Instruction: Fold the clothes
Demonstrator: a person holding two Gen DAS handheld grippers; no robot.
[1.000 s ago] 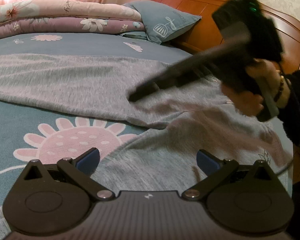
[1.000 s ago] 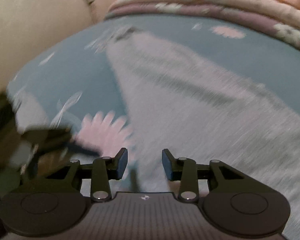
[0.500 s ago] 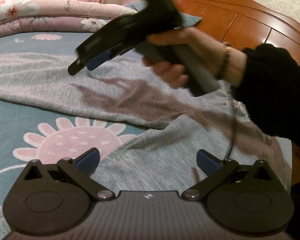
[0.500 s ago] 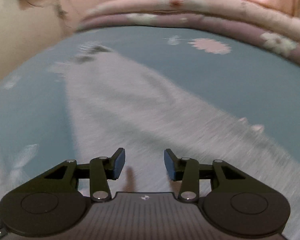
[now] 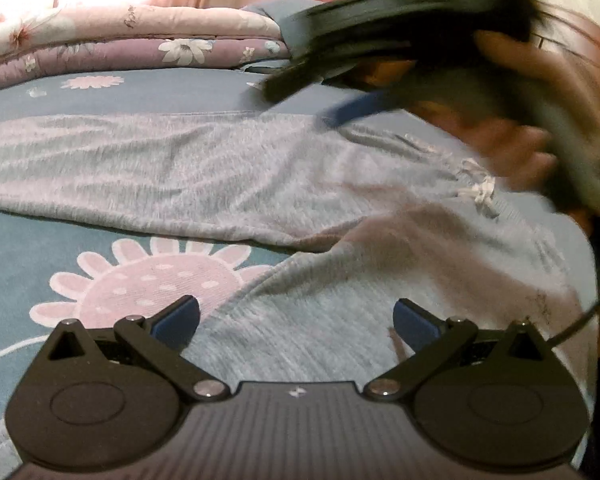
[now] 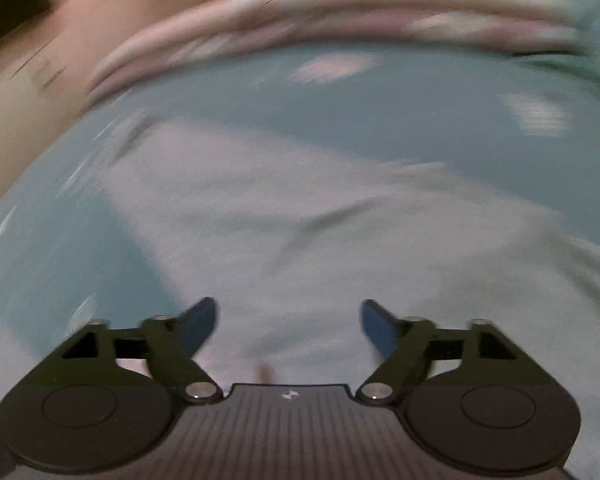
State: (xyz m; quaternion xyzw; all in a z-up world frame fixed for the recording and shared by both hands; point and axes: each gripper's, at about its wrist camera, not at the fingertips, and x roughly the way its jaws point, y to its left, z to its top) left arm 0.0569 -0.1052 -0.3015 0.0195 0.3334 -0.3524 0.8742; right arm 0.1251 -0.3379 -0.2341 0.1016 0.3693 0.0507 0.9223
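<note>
Blue-green bedsheet with pink flower prints [image 5: 100,92] covers the bed, and a folded floral quilt [image 5: 140,36] lies at its far side. On the sheet lies the grey knitted trousers [image 5: 220,172], spread flat. The left gripper [image 5: 296,320] hovers over one leg, its jaws wide apart and empty. The right gripper [image 6: 288,324], blurred, has just been opening its jaws; nothing is between them.

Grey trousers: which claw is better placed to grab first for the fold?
Probably left. The left claw hangs open, steady, low over the grey trousers, near leg between its fingers. The right claw, jaws just opened and empty, is blurred mid-swing above the cloth.
</note>
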